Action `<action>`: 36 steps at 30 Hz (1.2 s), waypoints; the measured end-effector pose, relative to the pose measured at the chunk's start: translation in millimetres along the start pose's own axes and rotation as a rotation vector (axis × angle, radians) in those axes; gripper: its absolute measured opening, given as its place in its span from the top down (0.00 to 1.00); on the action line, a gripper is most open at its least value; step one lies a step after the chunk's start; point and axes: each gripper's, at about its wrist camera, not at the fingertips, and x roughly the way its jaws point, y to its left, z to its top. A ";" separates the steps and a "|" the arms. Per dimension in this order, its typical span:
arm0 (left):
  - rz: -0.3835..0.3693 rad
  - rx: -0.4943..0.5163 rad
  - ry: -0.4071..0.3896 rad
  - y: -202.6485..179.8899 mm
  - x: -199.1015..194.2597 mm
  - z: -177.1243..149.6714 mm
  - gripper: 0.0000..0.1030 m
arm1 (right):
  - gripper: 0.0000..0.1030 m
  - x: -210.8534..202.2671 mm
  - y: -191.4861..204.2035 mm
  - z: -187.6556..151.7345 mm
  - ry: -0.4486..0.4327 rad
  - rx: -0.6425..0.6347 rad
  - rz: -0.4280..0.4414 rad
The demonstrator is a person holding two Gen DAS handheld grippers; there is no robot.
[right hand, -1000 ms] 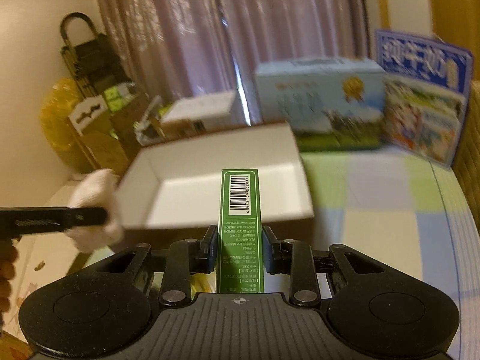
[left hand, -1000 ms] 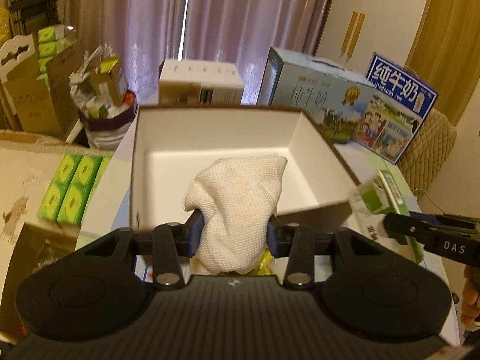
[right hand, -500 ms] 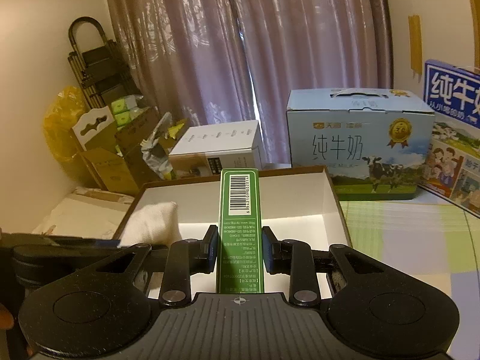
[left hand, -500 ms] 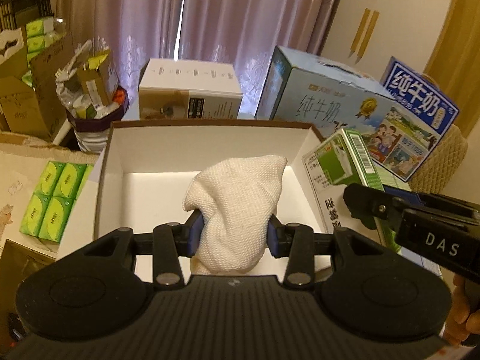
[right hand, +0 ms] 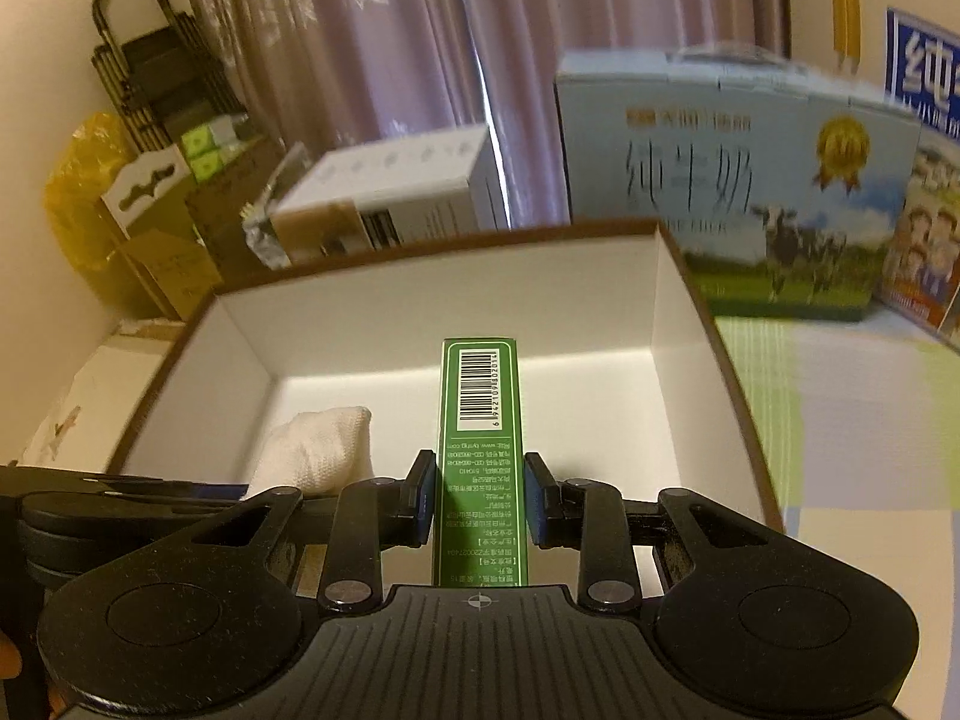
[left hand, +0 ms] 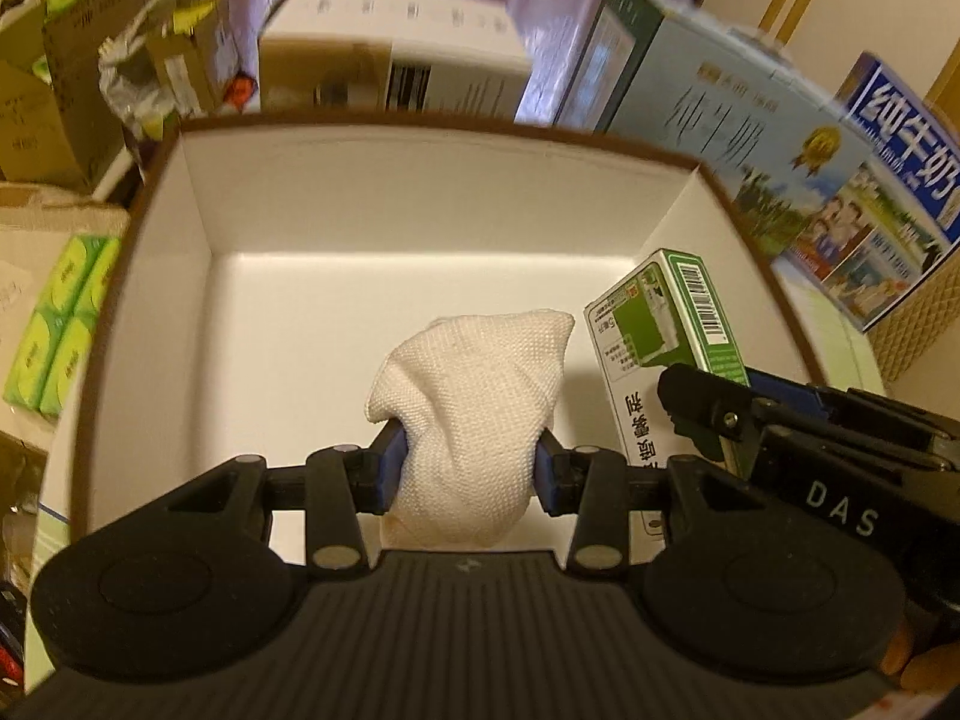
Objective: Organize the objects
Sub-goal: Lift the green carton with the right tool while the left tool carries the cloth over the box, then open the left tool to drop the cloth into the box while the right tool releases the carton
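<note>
Your left gripper [left hand: 465, 468] is clamped on the bunched white cloth [left hand: 474, 414], holding it over the floor of the open white box [left hand: 420, 192], toward the near wall. Just to its right, your right gripper [right hand: 477, 495] is closed narrow on the green carton [right hand: 480, 450], barcode side up, also inside the box's rim and near its right wall. Behind the box stand a white carton [left hand: 390, 60] and a pale blue milk case [right hand: 738, 180].
</note>
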 end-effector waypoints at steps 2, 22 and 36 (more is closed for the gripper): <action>0.004 -0.003 0.022 0.8 9.5 -2.0 0.63 | 0.74 5.5 -2.6 -2.2 0.013 0.006 -0.005; 0.010 0.005 -0.001 7.1 15.7 4.0 0.30 | 0.74 8.5 -8.9 -3.0 0.018 0.056 -0.027; 0.014 0.040 -0.043 25.3 -26.4 -6.3 0.21 | 0.47 -36.4 4.0 -7.3 -0.071 0.045 -0.047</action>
